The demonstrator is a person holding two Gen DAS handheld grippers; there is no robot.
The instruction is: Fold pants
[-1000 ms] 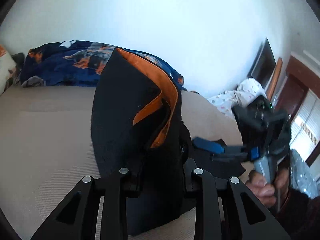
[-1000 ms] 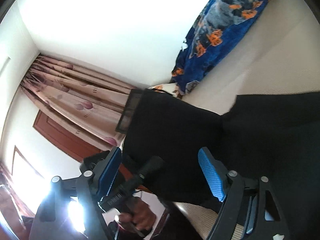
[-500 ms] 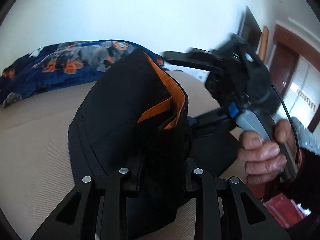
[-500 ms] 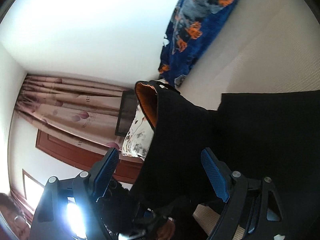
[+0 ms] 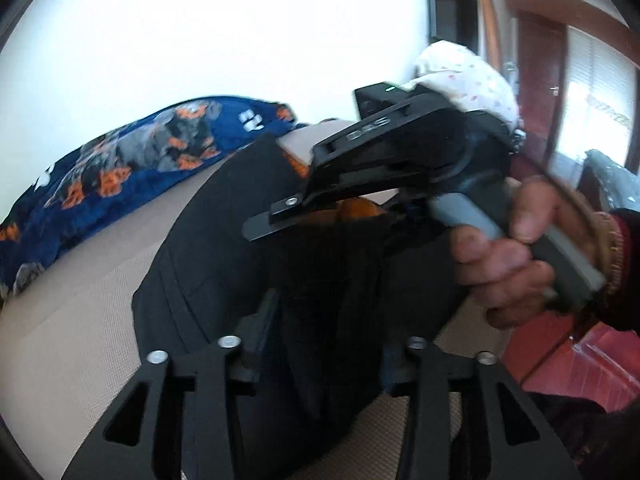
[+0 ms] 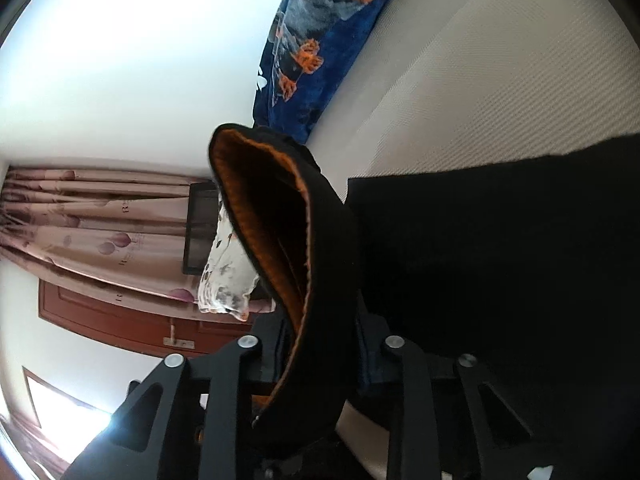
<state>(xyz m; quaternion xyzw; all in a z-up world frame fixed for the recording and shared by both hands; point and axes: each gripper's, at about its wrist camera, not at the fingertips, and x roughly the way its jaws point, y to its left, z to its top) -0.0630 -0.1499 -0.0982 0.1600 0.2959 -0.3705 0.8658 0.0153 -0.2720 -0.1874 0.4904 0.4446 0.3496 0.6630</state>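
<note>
The black pants (image 5: 224,248) with an orange inner lining lie on the beige bed and are lifted at one end. My left gripper (image 5: 320,344) is shut on a bunched fold of the black cloth. In the right wrist view, my right gripper (image 6: 320,344) is shut on the pants' waistband (image 6: 280,240), whose orange lining faces the camera, while the rest of the pants (image 6: 500,260) spreads flat to the right. The right gripper also shows in the left wrist view (image 5: 400,168), held by a hand just above the lifted cloth.
A blue blanket with orange and grey print (image 5: 132,168) lies along the far side of the beige mattress (image 5: 80,300), against a white wall. A white patterned pillow (image 5: 468,76) is at the bed's end. Curtains (image 6: 80,220) and a wooden door (image 6: 120,320) stand beyond.
My right gripper was open beside the pants and has moved onto the lifted waistband and shut on it. My left gripper has kept its hold on the cloth.
</note>
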